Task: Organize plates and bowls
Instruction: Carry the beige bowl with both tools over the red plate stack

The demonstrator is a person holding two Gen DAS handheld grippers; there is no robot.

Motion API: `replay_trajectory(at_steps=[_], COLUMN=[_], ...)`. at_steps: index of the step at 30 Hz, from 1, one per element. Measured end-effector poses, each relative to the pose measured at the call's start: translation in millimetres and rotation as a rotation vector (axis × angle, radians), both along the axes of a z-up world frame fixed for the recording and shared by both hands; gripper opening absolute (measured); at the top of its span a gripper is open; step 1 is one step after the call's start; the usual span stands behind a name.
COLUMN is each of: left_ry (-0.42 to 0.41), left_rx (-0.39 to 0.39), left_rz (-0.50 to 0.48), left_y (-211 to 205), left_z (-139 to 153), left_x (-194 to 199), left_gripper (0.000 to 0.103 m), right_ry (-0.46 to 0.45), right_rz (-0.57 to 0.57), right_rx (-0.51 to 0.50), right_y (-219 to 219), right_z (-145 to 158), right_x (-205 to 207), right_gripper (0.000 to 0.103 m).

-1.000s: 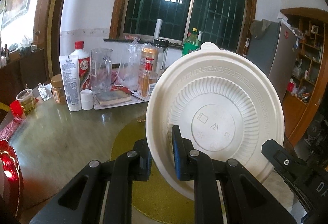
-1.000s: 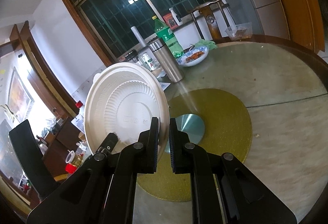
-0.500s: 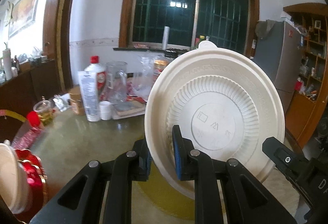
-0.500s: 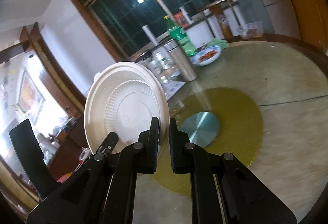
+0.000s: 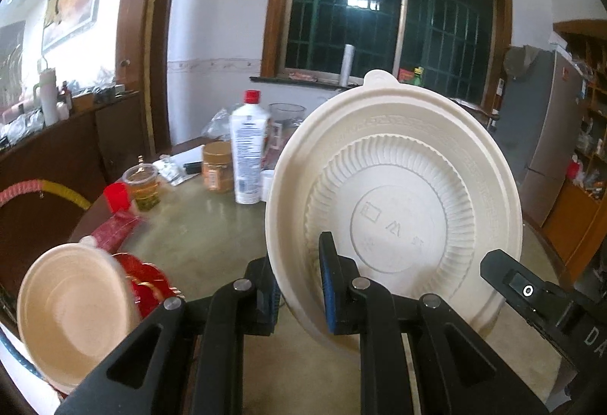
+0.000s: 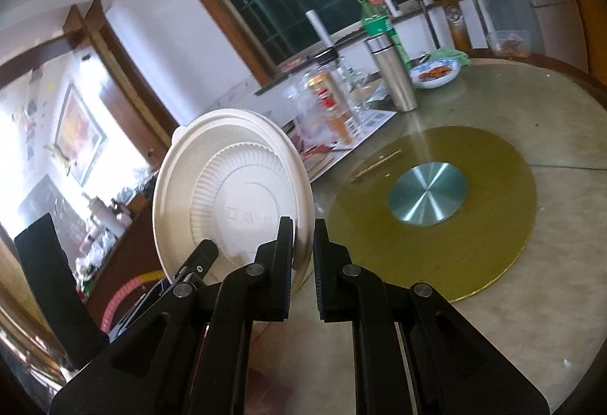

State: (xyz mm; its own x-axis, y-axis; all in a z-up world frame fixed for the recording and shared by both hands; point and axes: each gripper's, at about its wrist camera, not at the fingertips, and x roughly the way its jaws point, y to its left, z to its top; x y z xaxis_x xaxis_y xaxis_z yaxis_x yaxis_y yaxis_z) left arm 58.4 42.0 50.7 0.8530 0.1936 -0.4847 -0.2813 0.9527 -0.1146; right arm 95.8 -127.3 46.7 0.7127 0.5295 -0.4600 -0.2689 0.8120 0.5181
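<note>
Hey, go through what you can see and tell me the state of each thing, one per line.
Left gripper: shut on the white plate's rim.
White plate: held on edge, underside towards the left wrist camera.
Right gripper: shut, nothing between its fingers.
Cream bowl: empty, tilted.
White bottle: upright, red cap on.
Steel flask: upright, closed.

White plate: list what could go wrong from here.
1. The white plate stands on edge above the table, pinched only at its rim by the left gripper and the right gripper. If the two pull apart or twist, it may slip or bend.
2. The white bottle and the jars beside it stand close by; a sideways swing could topple them.
3. The cream bowl sits tilted on red items and looks easy to knock off.
</note>
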Motion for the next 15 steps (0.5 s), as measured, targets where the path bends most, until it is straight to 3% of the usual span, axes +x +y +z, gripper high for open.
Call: replay_trajectory(at_steps=[15], left_ry=[0.033], left_rx=[-0.045], left_rz=[0.120], left_y=[86], left_z=[-10], left_x=[-56], left_gripper=[0.018], right_ry=[0.050], right_rz=[0.229], right_rx=[-0.033], right_y=[98], right_z=[-4], right_x=[-27], right_gripper=[0.010])
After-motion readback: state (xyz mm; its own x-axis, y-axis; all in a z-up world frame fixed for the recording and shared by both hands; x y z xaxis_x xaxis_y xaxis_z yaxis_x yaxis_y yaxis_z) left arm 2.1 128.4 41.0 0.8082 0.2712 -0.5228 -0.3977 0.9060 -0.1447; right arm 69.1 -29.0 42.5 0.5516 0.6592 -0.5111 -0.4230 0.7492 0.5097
